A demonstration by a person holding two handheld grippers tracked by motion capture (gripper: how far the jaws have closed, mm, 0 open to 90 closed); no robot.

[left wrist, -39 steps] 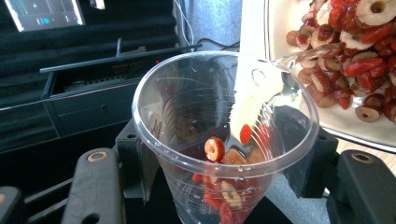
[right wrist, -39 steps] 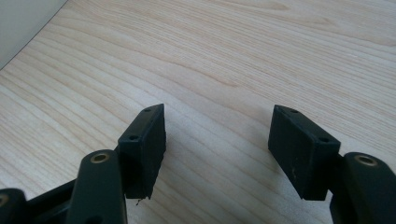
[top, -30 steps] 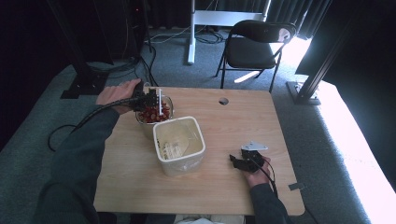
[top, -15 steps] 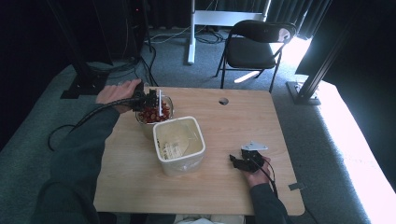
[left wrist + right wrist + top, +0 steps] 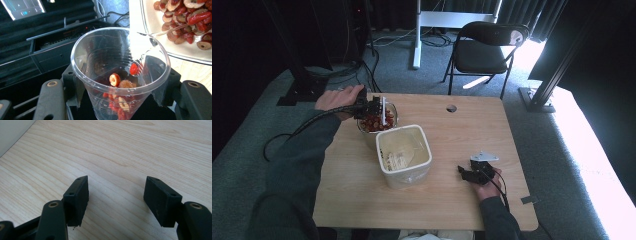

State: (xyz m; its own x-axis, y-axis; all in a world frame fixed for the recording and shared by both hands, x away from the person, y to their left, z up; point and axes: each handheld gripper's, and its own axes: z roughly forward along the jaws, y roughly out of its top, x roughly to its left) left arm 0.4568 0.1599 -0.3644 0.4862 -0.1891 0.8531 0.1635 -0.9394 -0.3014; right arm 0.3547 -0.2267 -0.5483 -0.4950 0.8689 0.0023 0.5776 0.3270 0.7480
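While the left gripper [image 5: 117,105] clamps its jaws on a clear plastic cup [image 5: 120,72], the left gripper view looks straight into that cup: sliced red dates [image 5: 117,82] lie in its bottom and some stick to its wall. Just past the cup's rim the same view shows a white-rimmed dish [image 5: 150,27] heaped with more cut dates, a thin utensil handle [image 5: 165,31] lying across its edge. From the high view the left gripper [image 5: 371,107] sits at the table's far left edge, with the bowl of dates [image 5: 376,121] just beside it and a white stick [image 5: 383,110] standing up there; the cup's contents cannot be made out from that height.

The right gripper [image 5: 116,202] has its jaws apart with nothing between them, over bare wood grain. The high view places the right gripper [image 5: 477,172] near the right part of the table's near edge, resting in the person's hand, its grey three-cornered plate on top.

Between the two, a white tub [image 5: 404,155] stands around the middle of the wooden table [image 5: 462,130], touching or nearly touching the bowl. The far right corner and the right half of the tabletop are open, apart from a small round hole [image 5: 451,108] near the far edge. A black folding chair [image 5: 484,50] stands beyond the table.
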